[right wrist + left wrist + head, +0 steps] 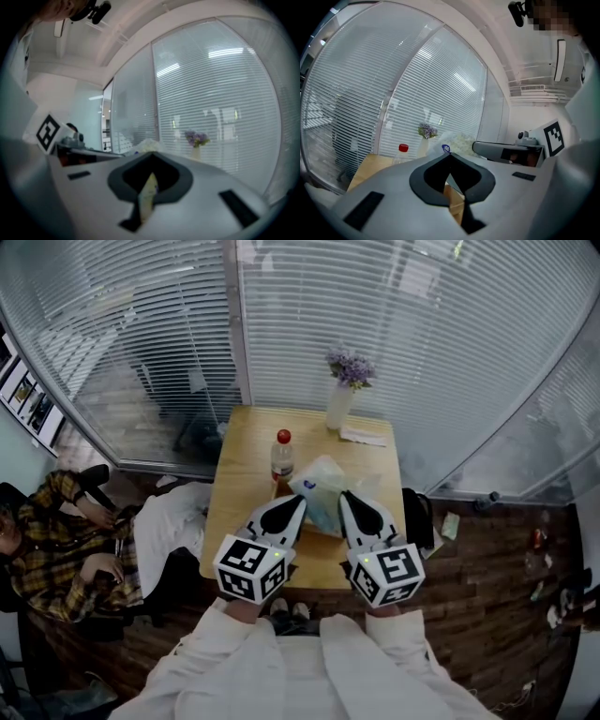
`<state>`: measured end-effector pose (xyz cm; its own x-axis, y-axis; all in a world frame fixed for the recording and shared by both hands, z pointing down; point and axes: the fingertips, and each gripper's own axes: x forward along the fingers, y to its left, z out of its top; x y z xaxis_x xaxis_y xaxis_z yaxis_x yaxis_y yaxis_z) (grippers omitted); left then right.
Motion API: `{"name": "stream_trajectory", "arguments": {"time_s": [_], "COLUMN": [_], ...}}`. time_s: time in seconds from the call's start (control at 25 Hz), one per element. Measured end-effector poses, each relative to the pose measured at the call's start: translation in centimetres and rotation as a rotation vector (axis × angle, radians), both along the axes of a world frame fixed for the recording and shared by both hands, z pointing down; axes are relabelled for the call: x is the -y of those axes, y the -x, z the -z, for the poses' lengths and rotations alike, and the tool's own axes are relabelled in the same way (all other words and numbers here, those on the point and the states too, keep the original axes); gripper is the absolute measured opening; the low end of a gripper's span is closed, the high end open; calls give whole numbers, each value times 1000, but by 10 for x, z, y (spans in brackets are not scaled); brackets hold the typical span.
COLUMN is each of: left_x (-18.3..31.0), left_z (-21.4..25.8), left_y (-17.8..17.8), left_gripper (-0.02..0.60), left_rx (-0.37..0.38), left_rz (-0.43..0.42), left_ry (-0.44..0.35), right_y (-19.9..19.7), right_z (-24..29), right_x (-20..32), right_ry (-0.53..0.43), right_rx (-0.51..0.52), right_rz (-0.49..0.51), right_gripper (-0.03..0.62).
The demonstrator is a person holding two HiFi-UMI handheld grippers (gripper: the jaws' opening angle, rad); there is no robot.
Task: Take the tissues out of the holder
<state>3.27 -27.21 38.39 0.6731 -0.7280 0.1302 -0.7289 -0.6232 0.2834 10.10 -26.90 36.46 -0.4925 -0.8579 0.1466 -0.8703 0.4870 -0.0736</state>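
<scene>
wooden table (239,465) is ringed by blinds (375,296) (vase (339,407) at 12 o'clock); left gripper (300,500) and right gripper (344,494) are clenched empty.

**One camera overhead, two riding low on your grippers**

Your head camera looks steeply down from well above onto the table (242,460), with your left gripper (294,505) and right gripper (347,499) low in its view. Each gripper camera sits close behind its own jaws, low and tilted upward, facing the blinds (370,93). All three views share the vase of flowers (197,140). The left gripper view also catches the bottle (402,151) and, on its right side, your other gripper. The right gripper view shows the left one on its left side.
</scene>
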Motion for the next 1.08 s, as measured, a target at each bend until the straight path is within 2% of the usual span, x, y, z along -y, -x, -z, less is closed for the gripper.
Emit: {"name": "stream_trajectory", "arguments": {"time_s": [1.08], "left_x": [-8], "left_z": [-6], "left_y": [-1], "left_gripper": [8], "left_rx": [0], "left_rz": [-5], "left_ry": [17], "right_y": [0], "right_z": [-3], "right_x": [-5], "right_ry": [10], "right_rx": [-2], "right_rz": [-4], "right_gripper": [11]}}
